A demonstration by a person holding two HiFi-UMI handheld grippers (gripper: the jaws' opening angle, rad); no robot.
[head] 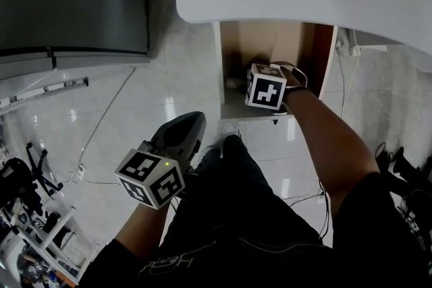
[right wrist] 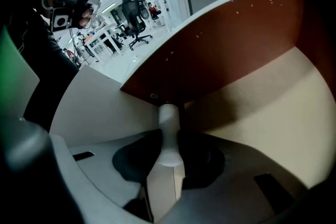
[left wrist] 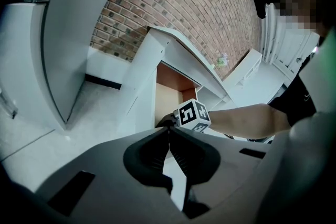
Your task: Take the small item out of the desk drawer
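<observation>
Both jaws narrow: right hand-held gripper point(right wrist: 169, 137) clamps white cylinder point(right wrist: 169, 117) in drawer point(right wrist: 262, 107); left hand-held gripper point(left wrist: 169, 131) closed, empty.

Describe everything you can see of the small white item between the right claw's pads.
The item is a small whitish cylinder, smooth and matte, perhaps plastic, a little wider and rounded at its near end. It lies along the right claw, whose dark pads press on its two sides. It is inside the drawer, with its far end at the red-brown wall; whether they touch is unclear. No label shows.
</observation>
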